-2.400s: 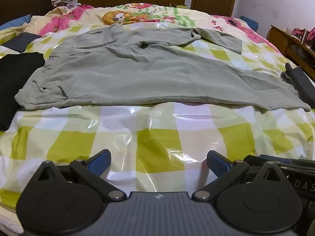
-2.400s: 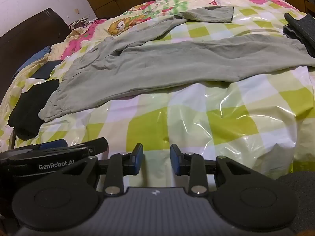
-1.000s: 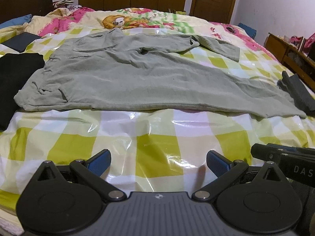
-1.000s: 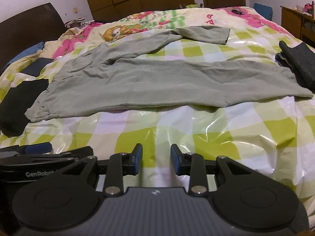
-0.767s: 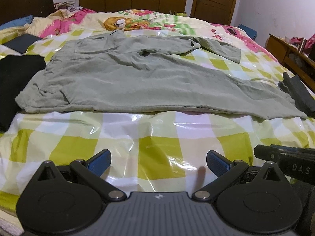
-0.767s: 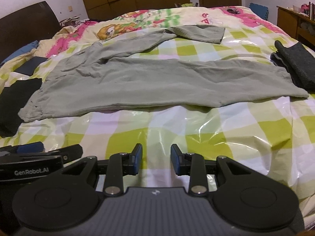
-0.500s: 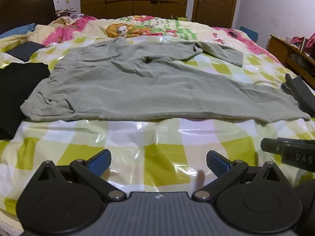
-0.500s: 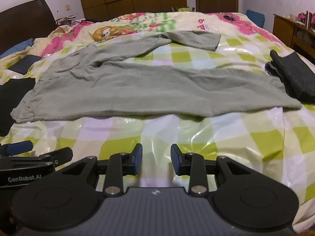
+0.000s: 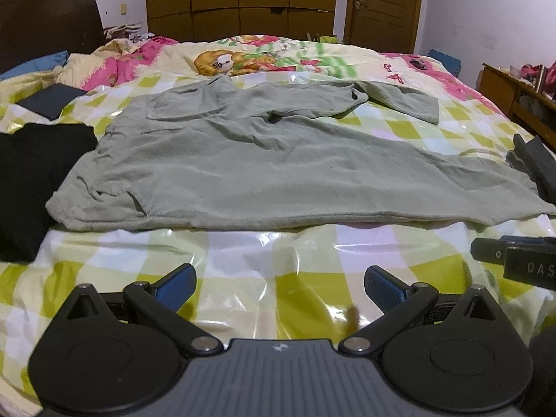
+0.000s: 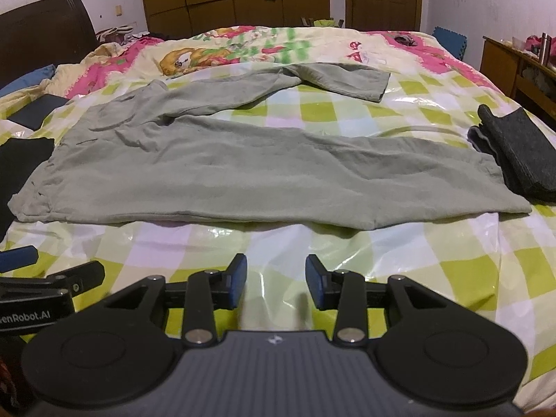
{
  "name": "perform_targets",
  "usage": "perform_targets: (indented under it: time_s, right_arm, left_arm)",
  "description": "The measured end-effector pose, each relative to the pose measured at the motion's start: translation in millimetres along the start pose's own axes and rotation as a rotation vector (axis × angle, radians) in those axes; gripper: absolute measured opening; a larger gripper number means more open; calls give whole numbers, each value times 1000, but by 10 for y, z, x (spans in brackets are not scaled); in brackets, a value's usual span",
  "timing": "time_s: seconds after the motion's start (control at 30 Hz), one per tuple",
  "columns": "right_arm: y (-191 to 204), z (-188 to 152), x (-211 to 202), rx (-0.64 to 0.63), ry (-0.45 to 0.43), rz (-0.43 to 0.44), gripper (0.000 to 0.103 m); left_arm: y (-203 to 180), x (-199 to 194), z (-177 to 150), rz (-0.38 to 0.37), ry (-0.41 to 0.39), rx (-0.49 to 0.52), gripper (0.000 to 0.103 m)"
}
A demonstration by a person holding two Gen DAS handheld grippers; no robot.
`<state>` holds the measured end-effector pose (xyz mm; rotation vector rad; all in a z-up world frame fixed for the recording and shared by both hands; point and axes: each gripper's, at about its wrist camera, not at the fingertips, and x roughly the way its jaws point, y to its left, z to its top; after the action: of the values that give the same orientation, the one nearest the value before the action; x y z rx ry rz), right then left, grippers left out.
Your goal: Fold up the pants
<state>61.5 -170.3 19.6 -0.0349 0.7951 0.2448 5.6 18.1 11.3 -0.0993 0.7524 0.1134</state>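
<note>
Across the middle of both frames I see the grey-green pants (image 9: 264, 170) lying spread flat on the bed (image 9: 312, 250), waistband toward the left edge, the near leg running out to the right and the far leg angled off toward the upper right. They rest on a glossy yellow-and-white checked cover. My left gripper (image 9: 279, 285) sits at the bottom of its frame with its jaws wide and nothing between them, well short of the pants' near edge. My right gripper (image 10: 276, 279) is at the bottom of its own frame; its jaws stand at a narrower gap, are opening, and hold nothing. A black garment (image 9: 31, 173) lies at the left edge, just beside the waistband. A dark grey folded cloth (image 10: 514, 149) sits at the right edge, next to the near leg's cuff.
</note>
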Motion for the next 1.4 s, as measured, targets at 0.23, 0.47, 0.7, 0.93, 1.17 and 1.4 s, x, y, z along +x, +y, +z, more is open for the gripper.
perform_targets:
  time_s: [0.23,0.47,0.7,0.93,1.17,1.4]
  right_arm:
    - [-7,70,65,-6,0,0,38]
    - [-19,142,166,-12,8,-1,38]
    - [-11,232,266,-28,8,-23,38]
    - [29,340,322,-48,3,-19,38]
    - [78,457,373,-75,2,3,38]
    - [108,700,506,-98,-11,12,38]
  left_arm:
    - [81,61,101,3,-8,4,103]
    - [159,136,203,-2,-13,8,103]
    - [250,210,320,-5,-27,-1,103]
    - [360,271,394,-3,-36,4,103]
    - [566,306,544,-1,-54,3,103]
    - [870,474,706,42,-61,-14,103]
